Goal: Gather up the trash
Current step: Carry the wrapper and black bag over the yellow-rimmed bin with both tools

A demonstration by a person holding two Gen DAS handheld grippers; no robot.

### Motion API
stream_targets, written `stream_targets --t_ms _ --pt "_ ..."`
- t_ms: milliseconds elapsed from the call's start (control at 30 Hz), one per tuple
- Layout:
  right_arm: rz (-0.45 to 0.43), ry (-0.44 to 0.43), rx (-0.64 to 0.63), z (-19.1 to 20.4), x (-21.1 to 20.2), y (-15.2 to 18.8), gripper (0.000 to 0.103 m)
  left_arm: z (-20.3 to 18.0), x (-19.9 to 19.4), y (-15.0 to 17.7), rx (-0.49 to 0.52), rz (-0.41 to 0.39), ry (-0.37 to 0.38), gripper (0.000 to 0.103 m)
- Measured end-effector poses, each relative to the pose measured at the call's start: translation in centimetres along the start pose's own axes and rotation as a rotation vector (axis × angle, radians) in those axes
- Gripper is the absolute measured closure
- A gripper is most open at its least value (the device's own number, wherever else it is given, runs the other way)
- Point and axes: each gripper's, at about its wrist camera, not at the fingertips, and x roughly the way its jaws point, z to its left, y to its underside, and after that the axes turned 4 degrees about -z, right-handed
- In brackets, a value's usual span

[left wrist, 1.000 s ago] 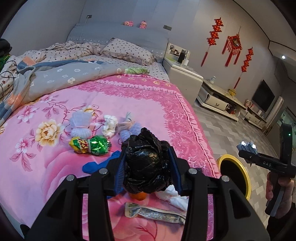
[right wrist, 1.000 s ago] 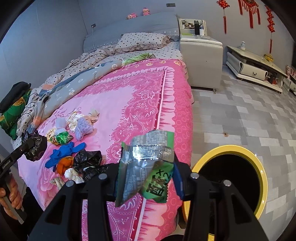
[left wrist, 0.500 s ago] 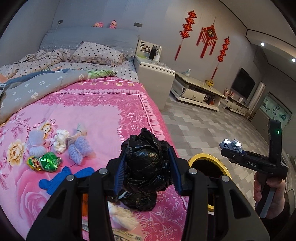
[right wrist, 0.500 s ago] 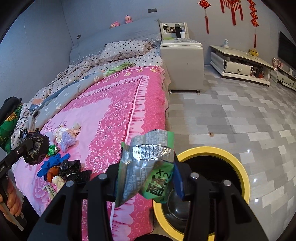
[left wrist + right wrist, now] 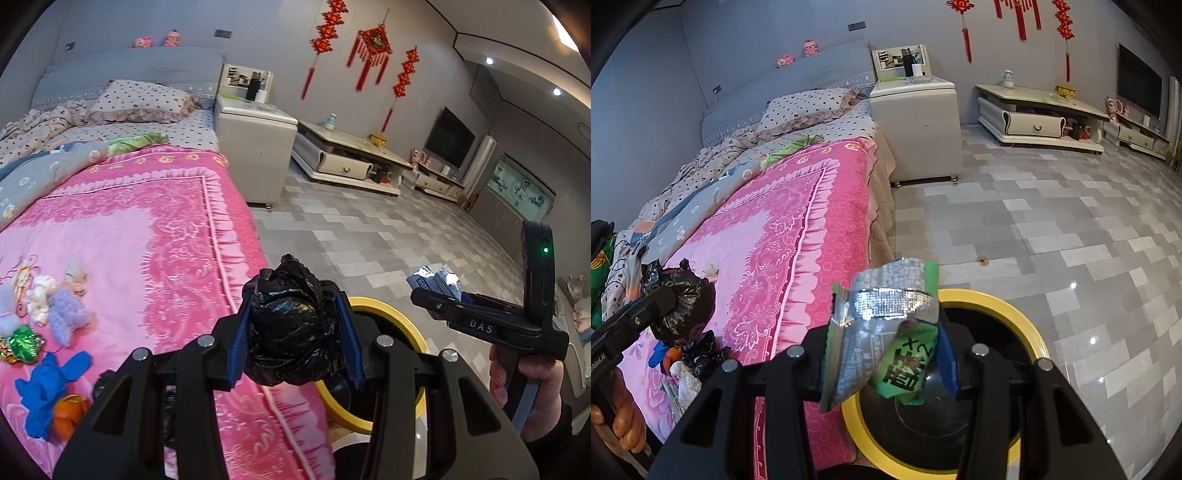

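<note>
My left gripper (image 5: 295,334) is shut on a crumpled black plastic bag (image 5: 291,328), held over the bed's right edge beside the yellow-rimmed trash bin (image 5: 388,310). My right gripper (image 5: 886,339) is shut on a green and silver snack wrapper (image 5: 882,332), held above the bin (image 5: 997,302) on the floor. The right gripper also shows in the left wrist view (image 5: 436,291), and the left one in the right wrist view (image 5: 653,306). More trash lies on the pink blanket: a blue glove (image 5: 48,384), a green wrapper (image 5: 22,341), an orange piece (image 5: 68,410).
The pink blanket (image 5: 129,236) covers the bed on the left. A white nightstand (image 5: 255,155) and a low TV cabinet (image 5: 351,158) stand against the far wall. Grey tiled floor (image 5: 1052,229) spreads to the right. Small yarn bundles (image 5: 55,306) lie on the blanket.
Both grippers have swung right, from over the bed toward the bin, still holding the black bag and the wrapper. The bin now lies directly below the right gripper.
</note>
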Motion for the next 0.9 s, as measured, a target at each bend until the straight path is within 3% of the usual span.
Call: stream_targets --t_ms 300,900 --pt "0.022 0.031 0.064 -3.7 1.0 1.1 0.06 -3.6 4.2 1.3 0.018 0.064 0.046 0.062" --pt "0.034 0.063 0.179 -8.6 1.6 2.0 0.055 -5.8 9.5 3.5 0.005 0.144 0.088 0.056"
